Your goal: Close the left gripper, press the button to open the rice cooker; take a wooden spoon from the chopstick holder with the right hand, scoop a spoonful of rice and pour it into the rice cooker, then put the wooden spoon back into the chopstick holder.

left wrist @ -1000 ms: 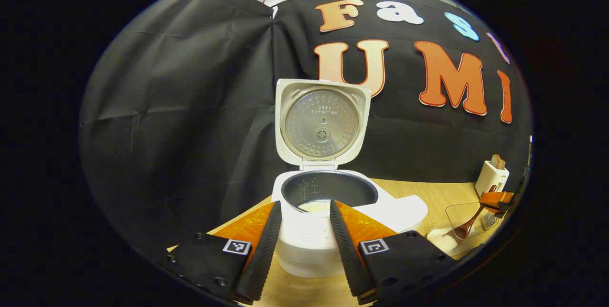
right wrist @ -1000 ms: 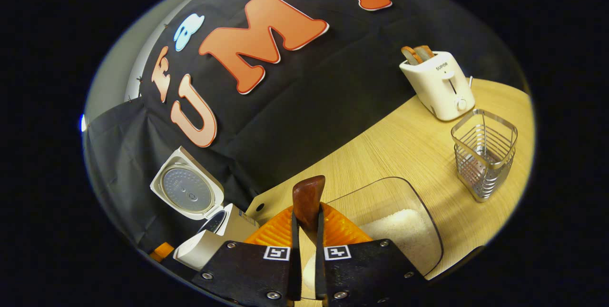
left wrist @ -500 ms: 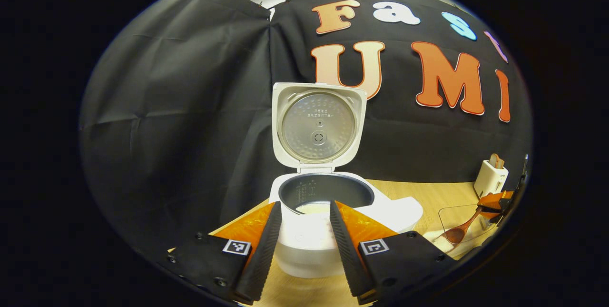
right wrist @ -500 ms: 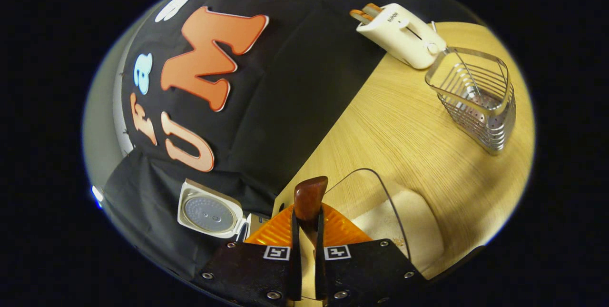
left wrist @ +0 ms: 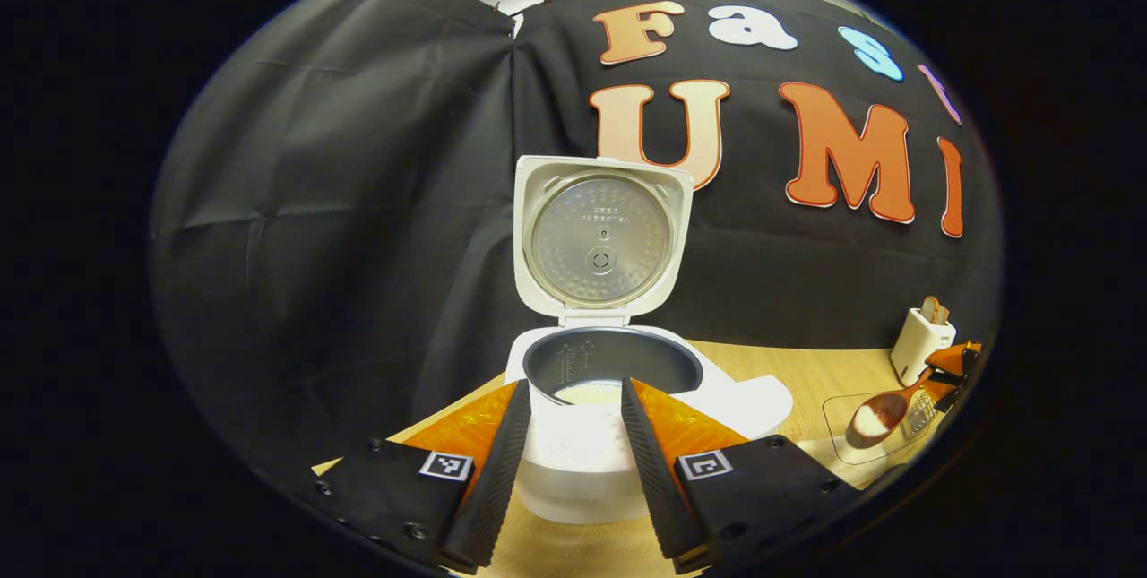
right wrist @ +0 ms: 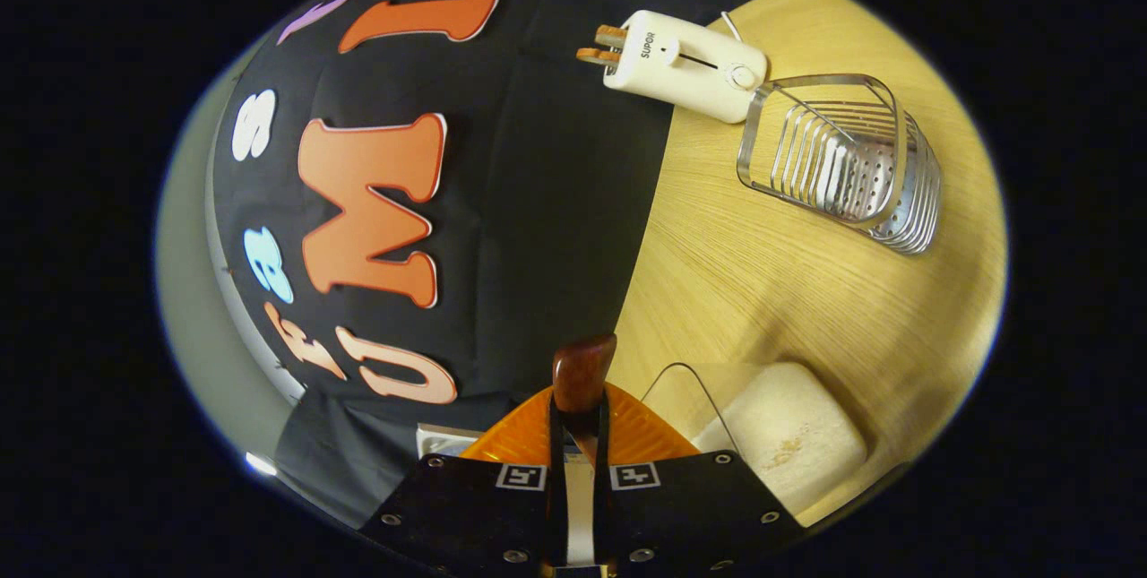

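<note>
While the left gripper (left wrist: pixel 566 461) hangs with its fingers spread and empty, the rice cooker (left wrist: pixel 618 417) sits just beyond them at twelve o'clock, lid (left wrist: pixel 602 237) upright, some rice in its pot. Off at three o'clock the right gripper (left wrist: pixel 952 365) holds the wooden spoon (left wrist: pixel 883 409), bowl heaped with rice, above the clear rice container (left wrist: pixel 847 444). In the right gripper view its fingers pinch the spoon's handle (right wrist: pixel 581 374); the chopstick holder (right wrist: pixel 842 161) stands at one o'clock, touching the toaster (right wrist: pixel 685 65)

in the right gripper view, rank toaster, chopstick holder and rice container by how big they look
1. chopstick holder, largest as it looks
2. toaster, lying farther back
3. rice container, cut off by the view's edge and the right gripper, so its rank is unsure
</note>
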`<state>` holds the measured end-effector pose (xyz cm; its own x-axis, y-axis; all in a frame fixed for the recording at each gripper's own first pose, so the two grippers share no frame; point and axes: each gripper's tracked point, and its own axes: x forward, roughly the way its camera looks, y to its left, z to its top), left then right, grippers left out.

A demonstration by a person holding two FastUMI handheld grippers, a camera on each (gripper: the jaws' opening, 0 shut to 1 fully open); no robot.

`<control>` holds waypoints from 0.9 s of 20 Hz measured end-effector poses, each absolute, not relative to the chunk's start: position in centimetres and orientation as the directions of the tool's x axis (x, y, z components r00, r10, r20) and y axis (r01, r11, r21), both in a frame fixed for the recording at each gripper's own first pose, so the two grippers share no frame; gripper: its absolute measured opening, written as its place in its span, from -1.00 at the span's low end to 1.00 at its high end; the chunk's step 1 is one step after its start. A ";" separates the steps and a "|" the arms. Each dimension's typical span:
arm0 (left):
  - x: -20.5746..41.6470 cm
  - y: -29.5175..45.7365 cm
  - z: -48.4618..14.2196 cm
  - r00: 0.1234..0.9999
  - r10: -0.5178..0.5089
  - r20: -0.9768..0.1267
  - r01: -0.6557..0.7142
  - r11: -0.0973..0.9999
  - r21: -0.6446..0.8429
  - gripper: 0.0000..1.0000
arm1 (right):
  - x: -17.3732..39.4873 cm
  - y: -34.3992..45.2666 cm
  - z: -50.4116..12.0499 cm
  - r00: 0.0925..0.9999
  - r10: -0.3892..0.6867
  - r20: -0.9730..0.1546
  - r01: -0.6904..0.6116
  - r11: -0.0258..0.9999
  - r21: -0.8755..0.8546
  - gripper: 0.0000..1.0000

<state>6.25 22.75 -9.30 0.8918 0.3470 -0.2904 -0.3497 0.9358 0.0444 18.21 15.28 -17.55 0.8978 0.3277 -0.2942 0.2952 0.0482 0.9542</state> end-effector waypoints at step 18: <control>5.9 25.4 -8.9 0.883 0.371 -0.288 -0.389 0.921 -0.007 0.35 | 21.6 25.1 -12.1 0.864 0.480 -0.149 0.345 -0.350 0.871 -0.77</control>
